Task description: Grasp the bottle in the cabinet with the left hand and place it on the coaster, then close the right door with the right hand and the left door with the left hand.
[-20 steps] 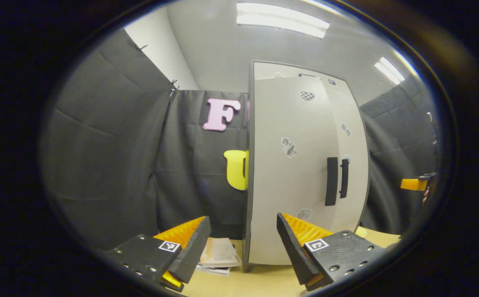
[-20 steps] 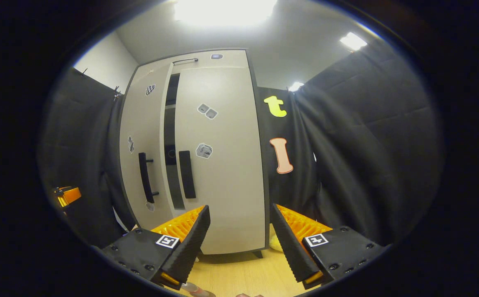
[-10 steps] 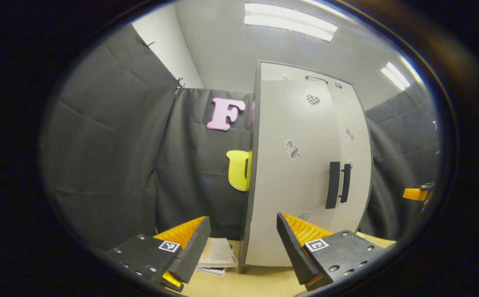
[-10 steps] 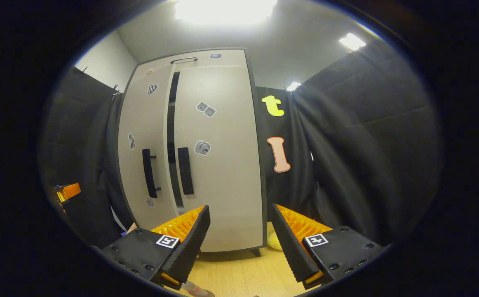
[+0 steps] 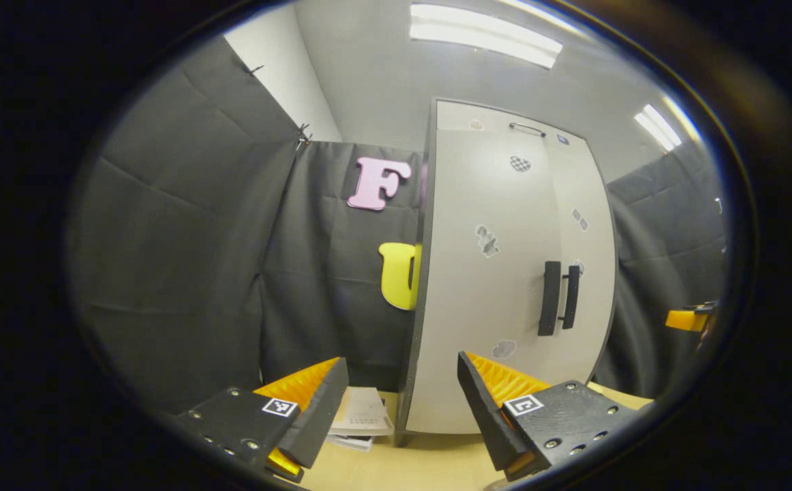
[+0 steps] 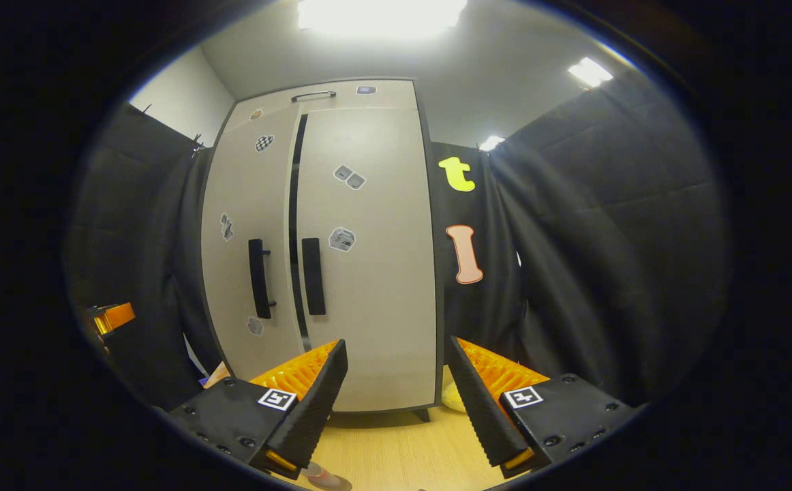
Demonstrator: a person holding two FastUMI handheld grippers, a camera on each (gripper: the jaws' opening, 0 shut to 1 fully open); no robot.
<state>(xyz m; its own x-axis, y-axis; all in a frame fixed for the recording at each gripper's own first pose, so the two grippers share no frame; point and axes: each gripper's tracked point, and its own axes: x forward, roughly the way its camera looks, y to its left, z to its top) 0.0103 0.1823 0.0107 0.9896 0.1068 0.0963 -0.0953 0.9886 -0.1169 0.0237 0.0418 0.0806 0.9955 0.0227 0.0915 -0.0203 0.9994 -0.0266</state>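
The tall pale grey two-door cabinet (image 6: 321, 245) stands ahead of the right gripper (image 6: 396, 382) and the left gripper (image 5: 401, 399), apart from them; both jaws gape wide, empty.

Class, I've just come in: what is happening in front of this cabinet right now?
A person holds a two-finger tool in each hand, facing a pale cabinet on a wooden table. Both doors look shut or very nearly so, a dark seam between their black handles. The left tool and the right tool are open, holding nothing and touching neither door. Some papers lie beside the cabinet. What may be the bottle's top peeks in at the bottom edge of the right gripper view.
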